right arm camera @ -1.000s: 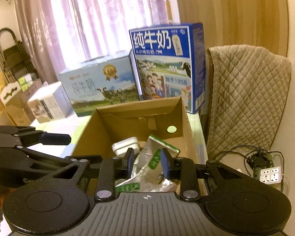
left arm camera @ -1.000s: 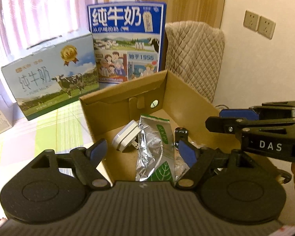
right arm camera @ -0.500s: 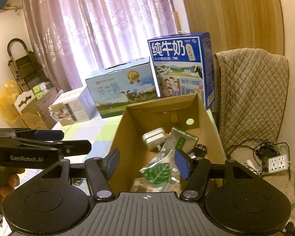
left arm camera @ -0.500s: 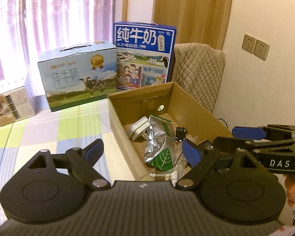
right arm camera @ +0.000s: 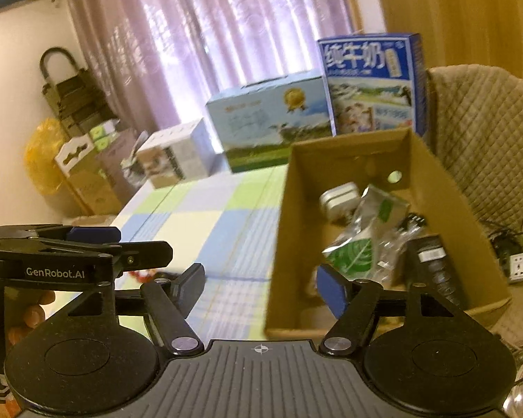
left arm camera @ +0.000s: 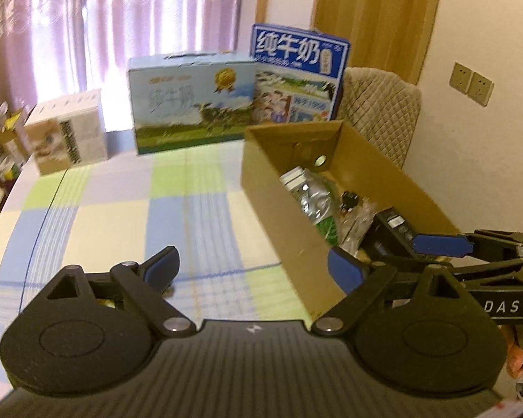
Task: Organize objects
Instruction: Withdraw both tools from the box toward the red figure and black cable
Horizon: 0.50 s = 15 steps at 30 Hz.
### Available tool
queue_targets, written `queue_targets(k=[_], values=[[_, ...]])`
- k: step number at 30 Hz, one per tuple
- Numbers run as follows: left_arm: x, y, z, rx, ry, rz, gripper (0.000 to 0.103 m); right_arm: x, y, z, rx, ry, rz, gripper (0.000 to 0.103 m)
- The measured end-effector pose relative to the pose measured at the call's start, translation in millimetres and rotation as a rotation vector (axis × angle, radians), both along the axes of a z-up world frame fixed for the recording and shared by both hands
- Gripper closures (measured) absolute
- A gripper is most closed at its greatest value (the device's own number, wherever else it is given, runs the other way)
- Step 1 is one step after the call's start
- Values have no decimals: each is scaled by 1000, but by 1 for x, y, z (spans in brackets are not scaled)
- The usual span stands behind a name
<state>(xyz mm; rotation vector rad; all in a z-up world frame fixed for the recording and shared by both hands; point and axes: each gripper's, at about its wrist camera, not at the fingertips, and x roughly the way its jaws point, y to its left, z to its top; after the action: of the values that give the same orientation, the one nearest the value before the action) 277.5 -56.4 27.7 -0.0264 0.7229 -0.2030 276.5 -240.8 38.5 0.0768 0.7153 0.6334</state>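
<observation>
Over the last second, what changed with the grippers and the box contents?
Both grippers backed up and away from the cardboard box. The right gripper went from nearly closed over the foil pouch to wide open, holding nothing. The left gripper stayed open and empty, and now faces the checked tablecloth. The pouch, the white charger and the milk cartons did not move.
</observation>
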Motion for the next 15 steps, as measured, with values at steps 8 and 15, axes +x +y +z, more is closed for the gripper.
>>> queue_targets(k=[8,15], values=[[-22,40,-12,0,51,62,13,-15,38,-15,-26,30,64,34],[-37,74,-21,0,95,130,13,-21,70,-32,-55,70,120,34]])
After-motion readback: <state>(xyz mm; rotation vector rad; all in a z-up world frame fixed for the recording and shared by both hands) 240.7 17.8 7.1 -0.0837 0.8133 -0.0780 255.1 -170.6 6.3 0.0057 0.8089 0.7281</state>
